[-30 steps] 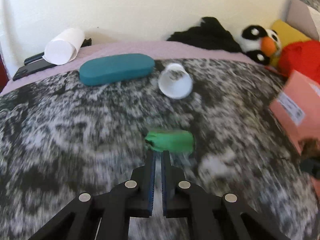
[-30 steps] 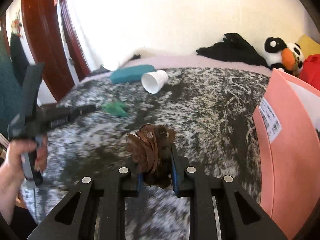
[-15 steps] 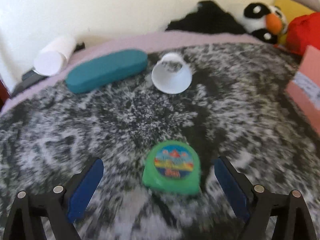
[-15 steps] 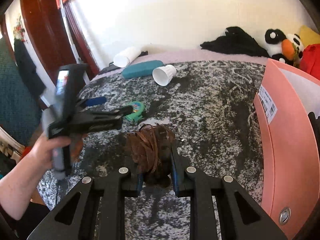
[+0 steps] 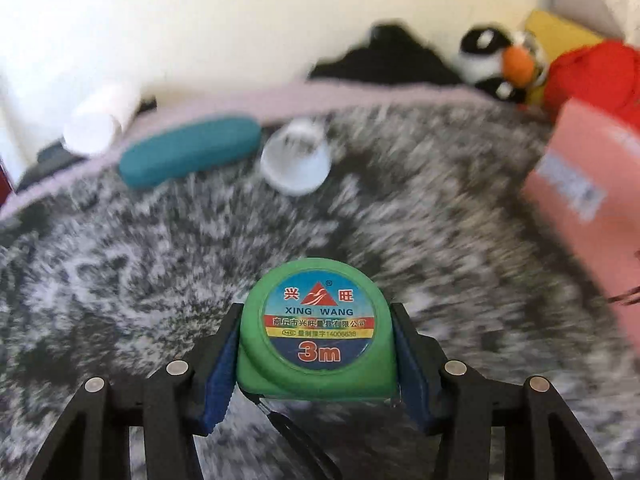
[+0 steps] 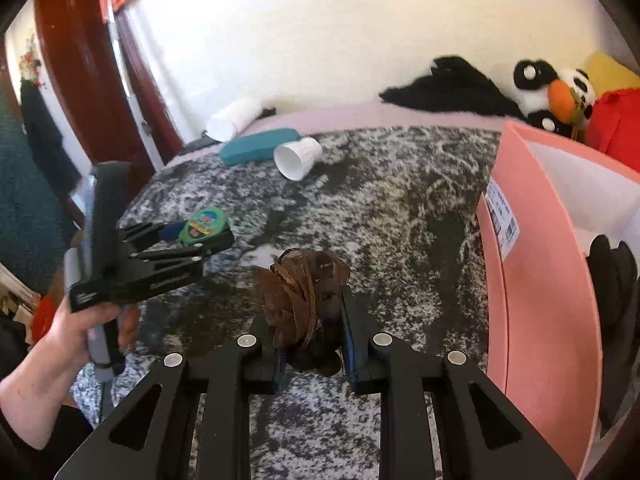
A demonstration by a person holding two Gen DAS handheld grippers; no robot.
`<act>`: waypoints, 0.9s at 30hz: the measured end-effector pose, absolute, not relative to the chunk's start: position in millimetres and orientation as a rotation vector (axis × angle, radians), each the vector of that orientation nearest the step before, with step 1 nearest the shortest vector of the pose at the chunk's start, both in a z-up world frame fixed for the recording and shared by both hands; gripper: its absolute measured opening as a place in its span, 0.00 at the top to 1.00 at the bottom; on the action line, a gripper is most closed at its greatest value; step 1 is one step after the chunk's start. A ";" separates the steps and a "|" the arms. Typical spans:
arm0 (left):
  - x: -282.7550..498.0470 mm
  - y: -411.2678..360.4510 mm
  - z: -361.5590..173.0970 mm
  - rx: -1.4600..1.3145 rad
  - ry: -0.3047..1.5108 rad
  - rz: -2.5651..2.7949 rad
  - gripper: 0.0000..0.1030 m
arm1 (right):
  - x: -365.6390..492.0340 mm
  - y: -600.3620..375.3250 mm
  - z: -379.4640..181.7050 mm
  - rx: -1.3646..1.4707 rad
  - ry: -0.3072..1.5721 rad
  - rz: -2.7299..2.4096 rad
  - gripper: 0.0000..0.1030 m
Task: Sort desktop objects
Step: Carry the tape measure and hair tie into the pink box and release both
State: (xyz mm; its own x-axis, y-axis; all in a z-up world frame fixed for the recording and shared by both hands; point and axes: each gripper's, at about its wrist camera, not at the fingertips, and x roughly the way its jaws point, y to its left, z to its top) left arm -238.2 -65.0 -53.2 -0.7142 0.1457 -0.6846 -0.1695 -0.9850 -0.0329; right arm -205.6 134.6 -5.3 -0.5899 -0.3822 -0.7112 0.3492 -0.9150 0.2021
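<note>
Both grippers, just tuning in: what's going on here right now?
A person is sorting loose items off a grey speckled blanket with a handheld gripper in each hand. The left gripper is closing its jaws around a green tape measure, its pads at the case's sides. The right gripper is shut on a brown pine cone, next to an open pink box. A teal case and a tipped white paper cup lie at the far edge.
</note>
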 end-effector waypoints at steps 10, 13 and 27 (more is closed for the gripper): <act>-159.6 -13.5 46.4 -0.852 0.089 2.826 0.44 | -148.0 138.2 50.7 0.936 -0.009 -2.551 0.77; -145.0 9.6 65.5 -0.789 0.126 2.845 0.43 | -129.3 152.0 74.1 0.858 -0.019 -2.602 0.78; -119.9 162.9 130.7 -0.546 0.206 2.737 0.43 | -74.9 295.0 145.4 0.618 -0.239 -2.970 0.77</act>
State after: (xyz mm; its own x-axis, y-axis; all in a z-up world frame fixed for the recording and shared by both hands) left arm -119.9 162.9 130.7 -0.8678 0.3006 -0.3956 -0.3566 -0.9313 0.0745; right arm -74.9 295.0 145.4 -0.9128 -0.1279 -0.3878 0.0642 -0.9829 0.1729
